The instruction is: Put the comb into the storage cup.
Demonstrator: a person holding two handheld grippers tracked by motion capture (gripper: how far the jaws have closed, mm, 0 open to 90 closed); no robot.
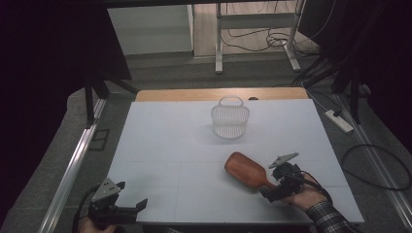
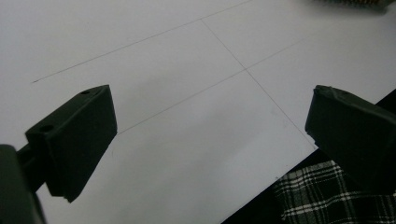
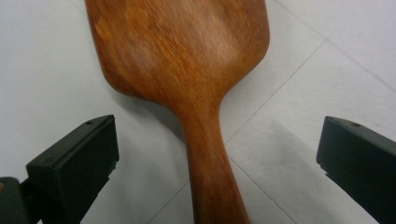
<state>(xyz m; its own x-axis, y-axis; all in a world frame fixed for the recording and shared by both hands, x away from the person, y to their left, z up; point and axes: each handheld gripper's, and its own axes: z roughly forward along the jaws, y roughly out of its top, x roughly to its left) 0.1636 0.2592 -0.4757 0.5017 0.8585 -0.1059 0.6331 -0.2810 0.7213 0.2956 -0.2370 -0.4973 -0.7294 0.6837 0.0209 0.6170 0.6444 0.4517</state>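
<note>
A brown wooden paddle brush (image 1: 245, 170) lies flat on the white table (image 1: 170, 145) at the front right, its handle pointing toward the person. My right gripper (image 1: 272, 183) is open and straddles that handle. In the right gripper view the handle (image 3: 210, 177) runs up between the two jaws with a wide gap on each side, and the broad head (image 3: 187, 56) lies beyond them. My left gripper (image 1: 132, 196) is open at the table's front left corner, low over bare white surface (image 2: 187, 140), with nothing between its jaws.
A white mesh basket (image 1: 230, 119) with a handle stands upright at the middle back of the table. A plaid sleeve (image 2: 317, 196) shows past the table's front edge. A power strip (image 1: 340, 121) and cables lie on the floor at the right.
</note>
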